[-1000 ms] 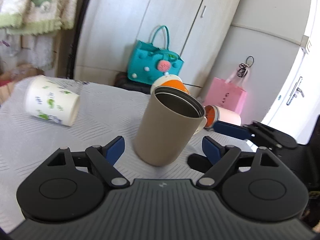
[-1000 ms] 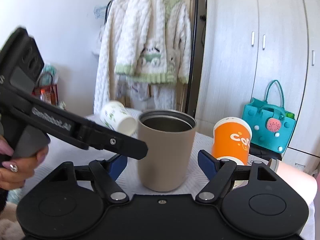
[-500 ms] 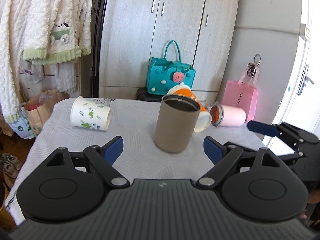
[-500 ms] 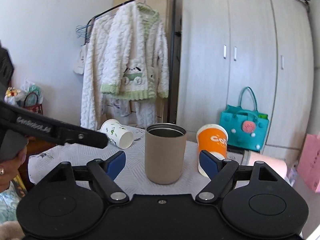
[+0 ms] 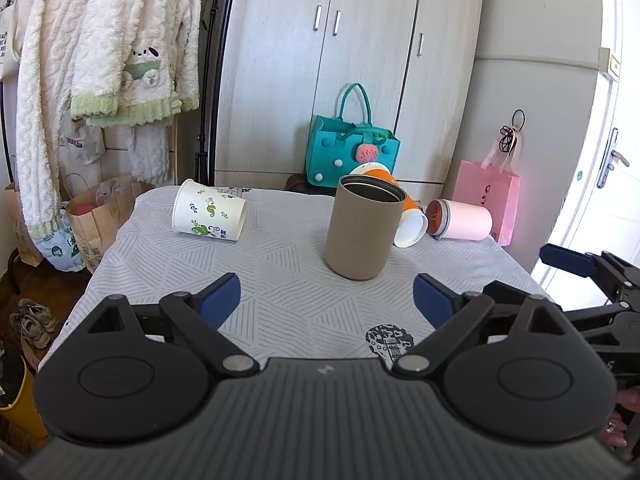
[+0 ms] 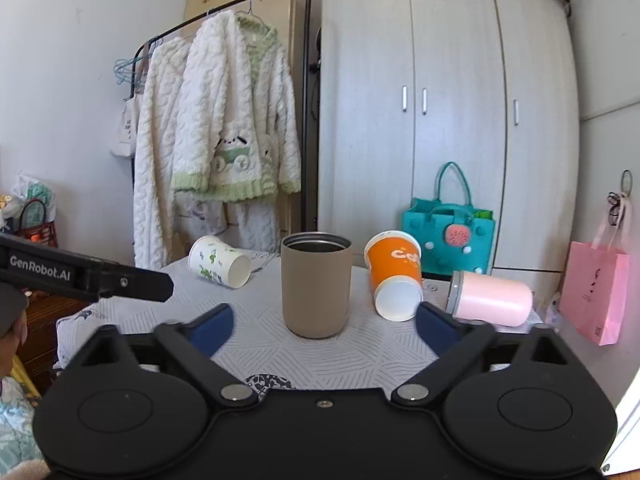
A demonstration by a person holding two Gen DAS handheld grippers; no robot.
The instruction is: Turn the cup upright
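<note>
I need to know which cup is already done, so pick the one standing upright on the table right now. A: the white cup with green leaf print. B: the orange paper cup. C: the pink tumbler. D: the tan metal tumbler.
D: the tan metal tumbler stands on its base with its open mouth up, while the leaf-print cup and pink tumbler lie on their sides and the orange paper cup is tipped over.
</note>
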